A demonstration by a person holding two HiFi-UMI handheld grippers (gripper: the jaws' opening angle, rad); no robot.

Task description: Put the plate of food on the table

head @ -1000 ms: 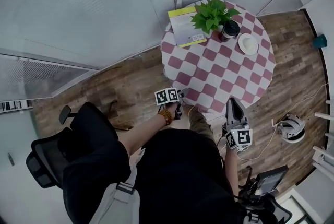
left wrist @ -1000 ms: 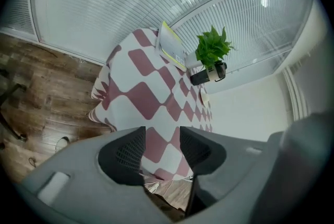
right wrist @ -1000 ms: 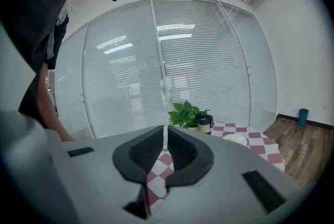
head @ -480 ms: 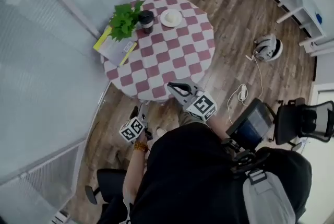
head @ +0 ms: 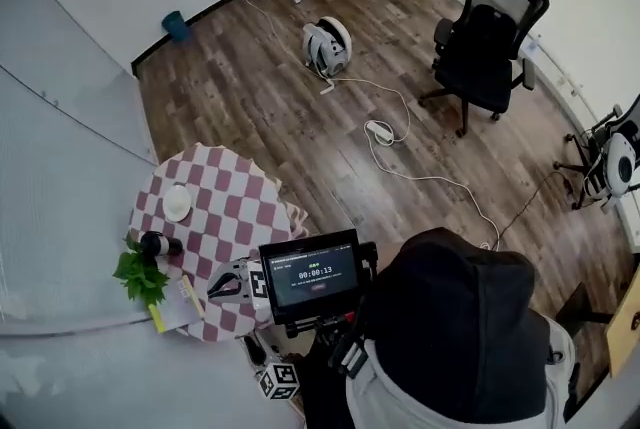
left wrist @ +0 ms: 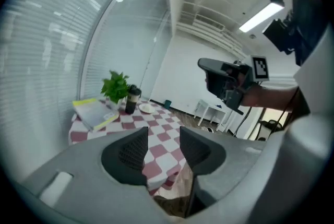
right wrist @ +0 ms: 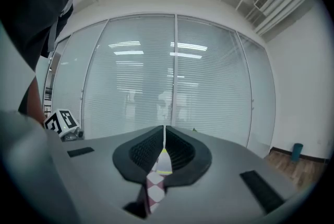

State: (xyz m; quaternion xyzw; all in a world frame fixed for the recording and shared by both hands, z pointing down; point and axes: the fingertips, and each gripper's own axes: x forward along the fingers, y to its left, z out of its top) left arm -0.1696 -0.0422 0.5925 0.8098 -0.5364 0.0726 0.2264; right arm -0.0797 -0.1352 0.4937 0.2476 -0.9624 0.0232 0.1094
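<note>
A small white plate (head: 177, 203) lies on the round table with the red-and-white checked cloth (head: 235, 217), near its far edge; whether it holds food I cannot tell. The left gripper view shows the same plate (left wrist: 146, 108) beyond a dark cup. My left gripper (left wrist: 164, 134) is open and empty, held low by the table's edge; its marker cube (head: 278, 379) shows at the bottom of the head view. My right gripper (head: 212, 289) hovers over the table's near side, pointing at the glass wall. Its jaws (right wrist: 164, 131) are shut with nothing between them.
A dark cup (head: 160, 243), a potted green plant (head: 140, 277) and a yellow-edged book (left wrist: 94, 112) share the table. A screen (head: 315, 272) hangs on the person's chest. An office chair (head: 485, 57), a floor cable (head: 420, 172) and a white headset (head: 327, 45) occupy the wooden floor.
The head view has swung round: the table went from the upper part of the picture to the lower left. Both grippers now show near the bottom, the right one over the table.
</note>
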